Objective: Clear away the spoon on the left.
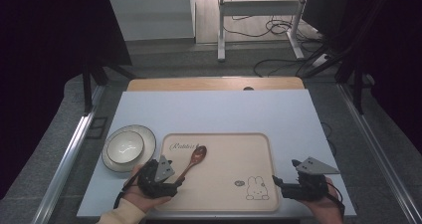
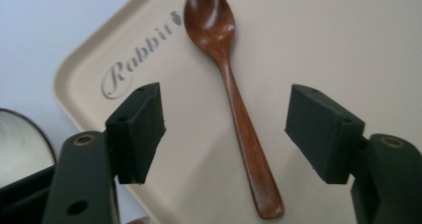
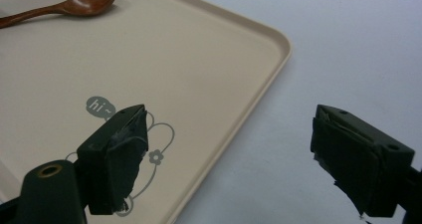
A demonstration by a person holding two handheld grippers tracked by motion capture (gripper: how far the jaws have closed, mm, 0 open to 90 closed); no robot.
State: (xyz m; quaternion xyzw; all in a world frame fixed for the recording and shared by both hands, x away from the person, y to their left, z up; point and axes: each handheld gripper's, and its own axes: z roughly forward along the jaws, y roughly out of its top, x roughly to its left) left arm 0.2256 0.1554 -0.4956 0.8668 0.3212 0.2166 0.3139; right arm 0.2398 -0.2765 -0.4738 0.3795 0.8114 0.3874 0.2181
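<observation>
1. So the wooden spoon was lying flat on the beige tray, left half; long axis ran diagonal, bowl end pointing up toward the far side near the "Rabbit" lettering, handle end coming back toward the person's left.
2. Left gripper sat right at the handle end, jaws spread wide and released; in the left gripper view the handle ran between the two pads without touching either.
3. Right gripper was also wide open, holding nothing, straddling the tray's right edge near the bunny drawing.
4. White bowl on a plate sat just left of the tray.
5. All on a pale blue tabletop; grey floor, desk legs and cables beyond.
</observation>
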